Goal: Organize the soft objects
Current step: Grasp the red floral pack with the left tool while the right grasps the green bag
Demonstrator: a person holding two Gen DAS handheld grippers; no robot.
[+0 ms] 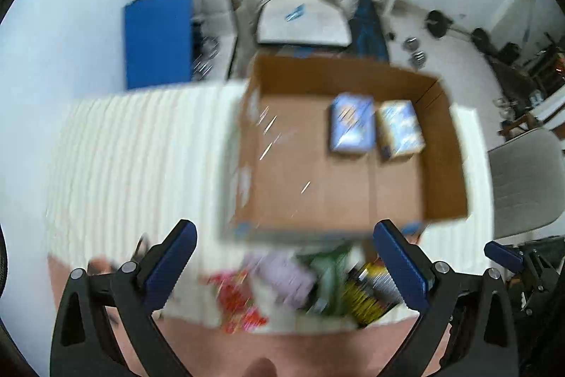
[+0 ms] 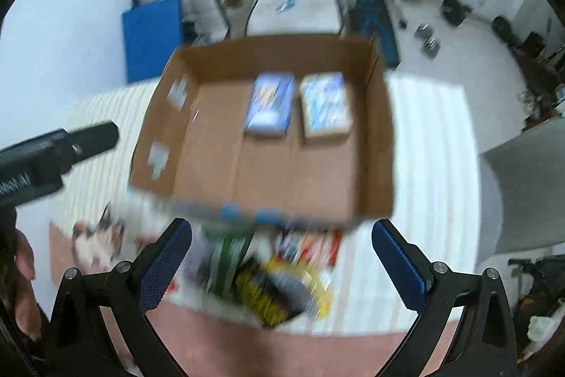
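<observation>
Here a cardboard box is seen on a white ribbed cover spread over the worktop, with two blue packets laid side by side at its far right corner. A blurred heap of soft packets lies on the cover just in front of the box's near wall. In the left wrist view the left tongs are held wide apart with nothing gripped, and the heap is framed between and just beyond the two blue pads; a yellow-and-black packet sits close to the right-hand pad. In the right wrist view the right tongs are likewise spread wide and empty, and the same yellow-and-black packet and a green one are seen between the pads. Whether any pad touches the heap cannot be told through the blur. The left tongs' body is seen at the left edge of the right view, well apart from the heap.
</observation>
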